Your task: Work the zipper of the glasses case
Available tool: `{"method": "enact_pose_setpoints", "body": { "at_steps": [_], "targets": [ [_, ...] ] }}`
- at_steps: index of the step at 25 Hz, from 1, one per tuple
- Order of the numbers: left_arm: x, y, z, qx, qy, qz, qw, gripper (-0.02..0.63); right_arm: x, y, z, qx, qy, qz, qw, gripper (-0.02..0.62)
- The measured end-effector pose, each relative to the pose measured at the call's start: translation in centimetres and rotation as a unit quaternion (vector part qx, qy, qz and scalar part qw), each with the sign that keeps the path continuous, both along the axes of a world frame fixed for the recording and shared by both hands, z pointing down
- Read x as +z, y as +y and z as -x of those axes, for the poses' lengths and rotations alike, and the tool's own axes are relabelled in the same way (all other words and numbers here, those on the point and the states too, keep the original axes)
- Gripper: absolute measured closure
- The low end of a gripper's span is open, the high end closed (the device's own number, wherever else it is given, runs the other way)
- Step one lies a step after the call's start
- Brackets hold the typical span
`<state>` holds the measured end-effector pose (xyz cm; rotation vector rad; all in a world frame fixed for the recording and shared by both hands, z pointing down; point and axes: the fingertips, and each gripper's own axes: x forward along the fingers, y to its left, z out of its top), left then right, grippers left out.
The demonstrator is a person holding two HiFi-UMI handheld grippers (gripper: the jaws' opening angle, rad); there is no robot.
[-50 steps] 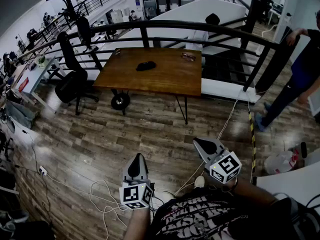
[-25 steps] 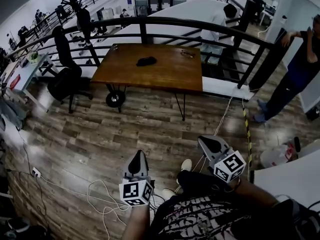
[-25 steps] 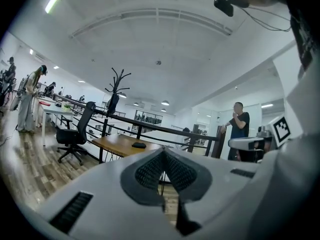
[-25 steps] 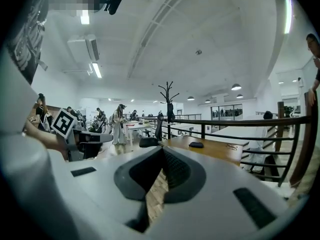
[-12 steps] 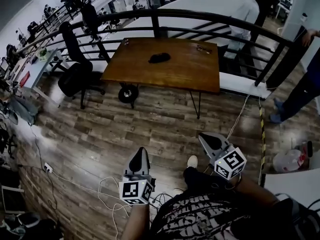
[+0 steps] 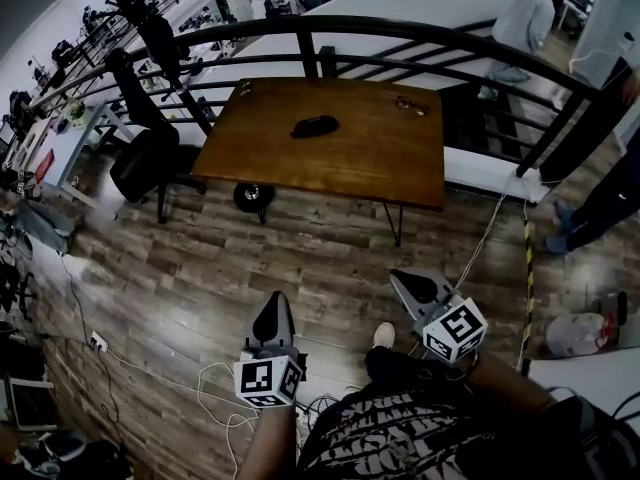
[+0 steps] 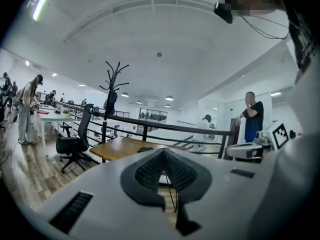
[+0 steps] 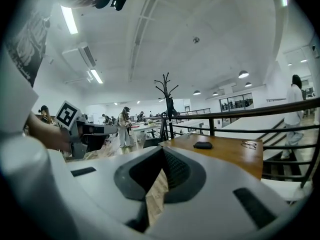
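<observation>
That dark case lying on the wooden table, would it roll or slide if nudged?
The glasses case looks low and flattish, so it would probably slide rather than roll. The table looks smooth, so the case may skid when its zipper is pulled.

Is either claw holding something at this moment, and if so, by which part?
Nothing is held. The left claw and the right claw are both shut and empty; the glasses case lies untouched on the wooden table, far ahead.
</observation>
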<state>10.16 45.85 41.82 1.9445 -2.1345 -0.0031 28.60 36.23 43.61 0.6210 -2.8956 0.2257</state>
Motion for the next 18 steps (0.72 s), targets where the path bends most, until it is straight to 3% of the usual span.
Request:
{"method": "enact_pose_setpoints", "body": {
  "at_steps": [7,18],
  "targets": [
    [0.4,-5.9,0.3,-0.028,-0.01,0.012,0.9995,0.6,-0.6,-5.8,0.2,-0.016,-0.011,0.003,1.0,0.598],
    [-1.3,-10.1,-0.2,-0.023,-0.021,-0.007,0.9995,0.6,-1.1,-10.0,1.2,-0.029,-0.021,0.015,0.999,0.598]
  ]
}}
